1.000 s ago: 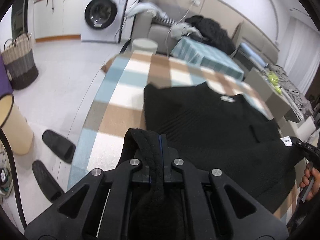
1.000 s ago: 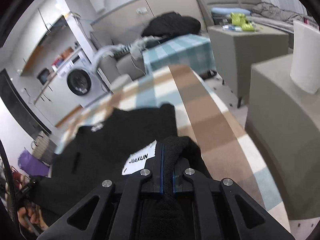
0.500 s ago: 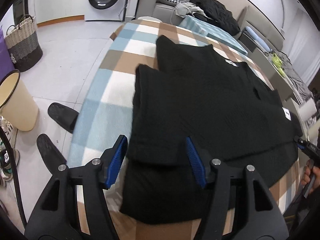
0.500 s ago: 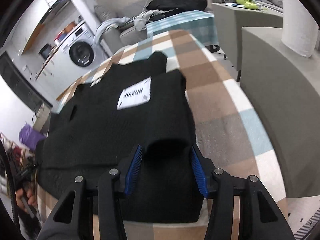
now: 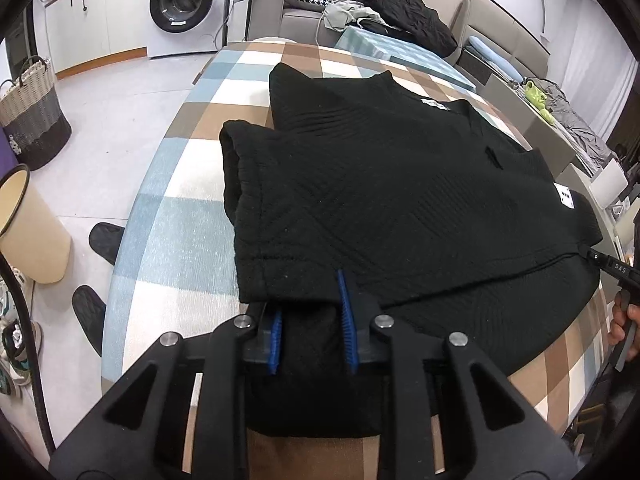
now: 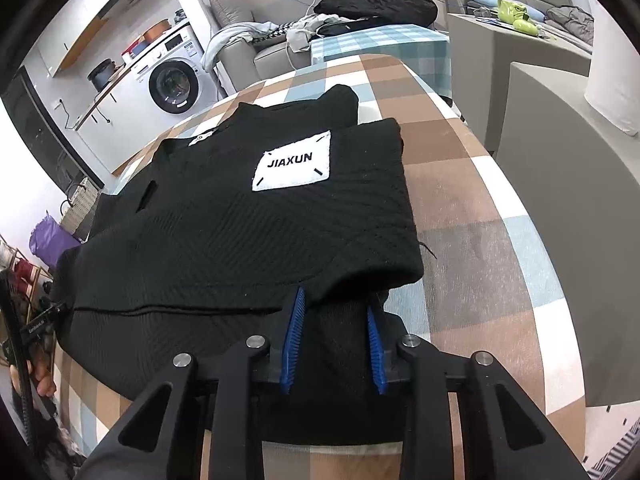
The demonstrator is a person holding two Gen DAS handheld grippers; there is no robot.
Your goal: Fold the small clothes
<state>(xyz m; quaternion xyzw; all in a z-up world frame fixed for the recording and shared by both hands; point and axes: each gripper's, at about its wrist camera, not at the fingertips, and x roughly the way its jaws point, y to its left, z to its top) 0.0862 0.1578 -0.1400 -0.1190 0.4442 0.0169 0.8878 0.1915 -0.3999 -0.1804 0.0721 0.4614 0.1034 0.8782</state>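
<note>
Both my left gripper (image 5: 310,320) and right gripper (image 6: 332,340) gape empty over the black sweater (image 5: 400,200) lying sleeves-folded on the desk (image 5: 180,220). If I close too shallow on the near hem, the top layer may slide off and undo the fold.

One sweater (image 5: 380,184) (two slippers (image 5: 105,236))

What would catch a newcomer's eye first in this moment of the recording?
A black ribbed knit sweater lies spread over the brown, blue and white checked tablecloth, filling the middle of both views. Its white rectangular patch reading JIAXUN stands out on the folded sleeve. At the near edge, the left gripper and right gripper sit open.
</note>
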